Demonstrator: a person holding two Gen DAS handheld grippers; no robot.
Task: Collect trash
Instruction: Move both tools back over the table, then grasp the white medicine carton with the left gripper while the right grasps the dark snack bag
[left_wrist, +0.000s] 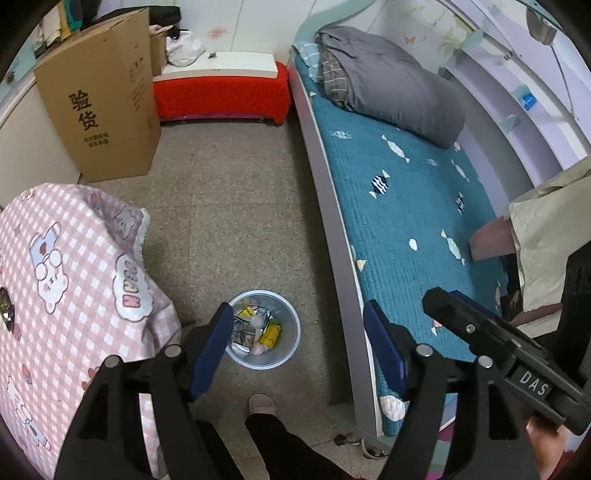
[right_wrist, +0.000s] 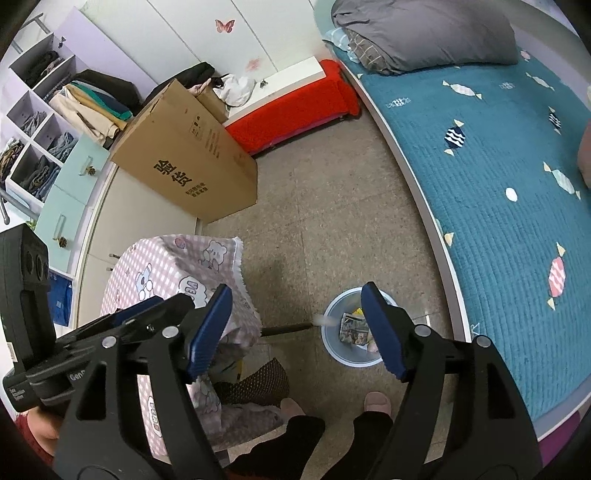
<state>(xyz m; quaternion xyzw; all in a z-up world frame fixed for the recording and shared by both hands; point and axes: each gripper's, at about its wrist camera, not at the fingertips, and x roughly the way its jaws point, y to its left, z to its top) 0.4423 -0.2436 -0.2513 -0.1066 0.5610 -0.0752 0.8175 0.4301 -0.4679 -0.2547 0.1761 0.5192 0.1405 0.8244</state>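
A pale blue trash bin (left_wrist: 286, 345) stands on the floor beside the bed, holding yellow and printed wrappers (left_wrist: 269, 332). It also shows in the right wrist view (right_wrist: 332, 341). My left gripper (left_wrist: 299, 343) is open and empty, held high above the bin. My right gripper (right_wrist: 295, 328) is open and empty, also above the floor next to the bin. A small white scrap (right_wrist: 327, 320) shows blurred over the bin's rim. The right gripper's body (left_wrist: 491, 339) shows at the right of the left wrist view.
A table with a pink checked cloth (left_wrist: 66, 277) is at the left. A bed with a teal quilt (left_wrist: 413, 206) runs along the right. A large cardboard box (left_wrist: 103, 99) and a red bench (left_wrist: 221, 92) stand at the far side. My feet (right_wrist: 376, 402) are near the bin.
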